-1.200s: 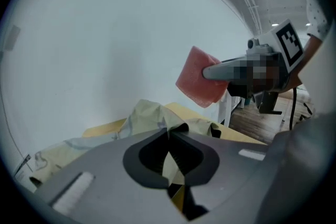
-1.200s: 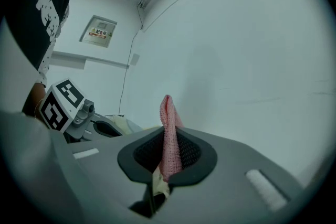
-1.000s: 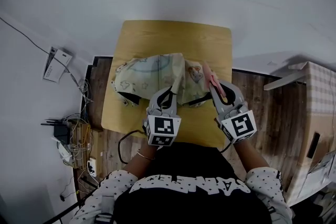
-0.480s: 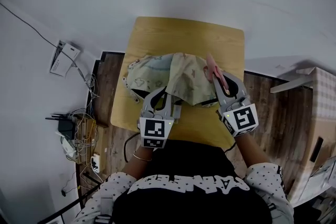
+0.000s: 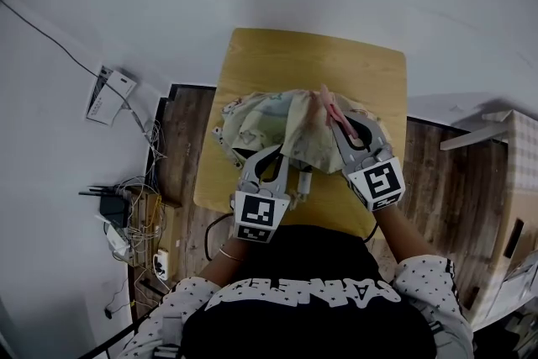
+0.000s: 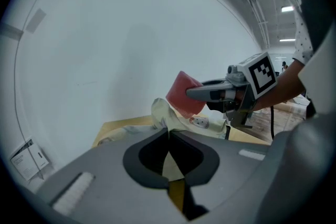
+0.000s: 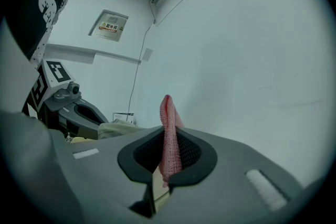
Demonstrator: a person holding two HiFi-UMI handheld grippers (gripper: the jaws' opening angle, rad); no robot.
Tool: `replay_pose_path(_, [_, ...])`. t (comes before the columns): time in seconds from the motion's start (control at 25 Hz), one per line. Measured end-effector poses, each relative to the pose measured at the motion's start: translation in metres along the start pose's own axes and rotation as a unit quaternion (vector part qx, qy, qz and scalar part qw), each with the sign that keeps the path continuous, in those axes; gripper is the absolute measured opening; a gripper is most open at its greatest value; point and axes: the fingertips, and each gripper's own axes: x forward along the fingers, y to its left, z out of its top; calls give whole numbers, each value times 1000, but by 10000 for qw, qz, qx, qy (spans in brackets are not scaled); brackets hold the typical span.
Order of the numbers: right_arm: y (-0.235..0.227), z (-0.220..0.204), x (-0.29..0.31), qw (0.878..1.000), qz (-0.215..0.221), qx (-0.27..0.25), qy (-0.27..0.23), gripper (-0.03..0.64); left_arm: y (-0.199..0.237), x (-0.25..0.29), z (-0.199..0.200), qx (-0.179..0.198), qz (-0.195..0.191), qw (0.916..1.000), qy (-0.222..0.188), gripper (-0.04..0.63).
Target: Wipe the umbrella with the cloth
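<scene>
The left claw (image 6: pixel 169 132) is closed tight, pinching a fold of the pale patterned umbrella (image 5: pixel 267 120) between its tips. The right claw (image 7: pixel 167 132) is clamped on the pink cloth (image 7: pixel 167 110), which stands up out of its jaws. It sits close to the right of the left claw, its cloth appearing to touch the raised canopy fold. The umbrella lies crumpled just ahead of both claws on the wooden desk (image 5: pixel 311 59). Cables (image 5: pixel 126 210) lie on the floor, well left of the left claw
</scene>
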Motion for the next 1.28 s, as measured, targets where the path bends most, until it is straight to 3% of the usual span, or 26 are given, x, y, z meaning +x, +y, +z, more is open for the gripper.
replay_pose_path(0.76, [67, -28, 14, 9918, 1060, -247, 670, 35, -1, -3, -5, 15, -305, 9995, 37, -3])
replay_pose_path(1.28, [94, -43, 1, 9852, 1498, -100, 830, 35, -7, -1, -6, 51, -403, 9992, 65, -3])
